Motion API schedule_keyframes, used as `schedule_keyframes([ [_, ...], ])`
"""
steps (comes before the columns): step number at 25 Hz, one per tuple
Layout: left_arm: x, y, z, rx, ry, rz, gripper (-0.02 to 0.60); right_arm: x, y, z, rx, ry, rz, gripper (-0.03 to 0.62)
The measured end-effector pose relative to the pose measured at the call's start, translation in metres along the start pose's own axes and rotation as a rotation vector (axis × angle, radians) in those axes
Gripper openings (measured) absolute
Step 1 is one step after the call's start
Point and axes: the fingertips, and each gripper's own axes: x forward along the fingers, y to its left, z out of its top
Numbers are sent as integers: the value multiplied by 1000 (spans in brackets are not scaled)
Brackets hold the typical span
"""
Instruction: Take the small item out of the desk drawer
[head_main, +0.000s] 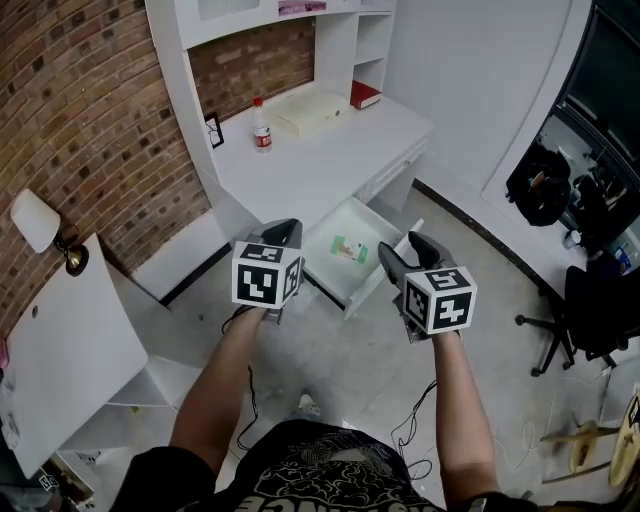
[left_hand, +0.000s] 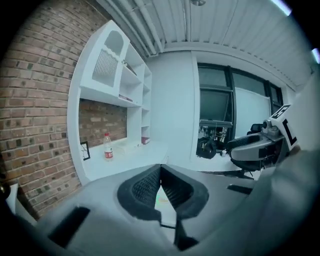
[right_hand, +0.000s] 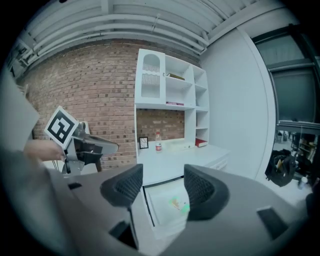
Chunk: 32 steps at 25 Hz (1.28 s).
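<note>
While ribbed left tongs (left_hand: 160, 171) pinch together, right tongs (right_hand: 163, 176) gape empty facing white drawer (head_main: 374, 284).

Head view looks steeply down, both gripper views forward at the desk (head_main: 330, 150); all apparently share the open drawer (head_main: 375, 232)

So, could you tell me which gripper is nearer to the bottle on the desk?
Left. The left gripper hangs in front of the desk, almost in line with the bottle; the right gripper is further right, across the open drawer.
</note>
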Motion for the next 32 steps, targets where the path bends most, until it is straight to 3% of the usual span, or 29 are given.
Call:
schedule_keyframes([
  [15, 42, 57, -5, -3, 23, -17, 3, 73, 10, -5, -21, 99, 34, 359],
  [32, 84, 89, -5, -8, 19, 32, 3, 138, -2, -12, -92, 154, 111, 402],
])
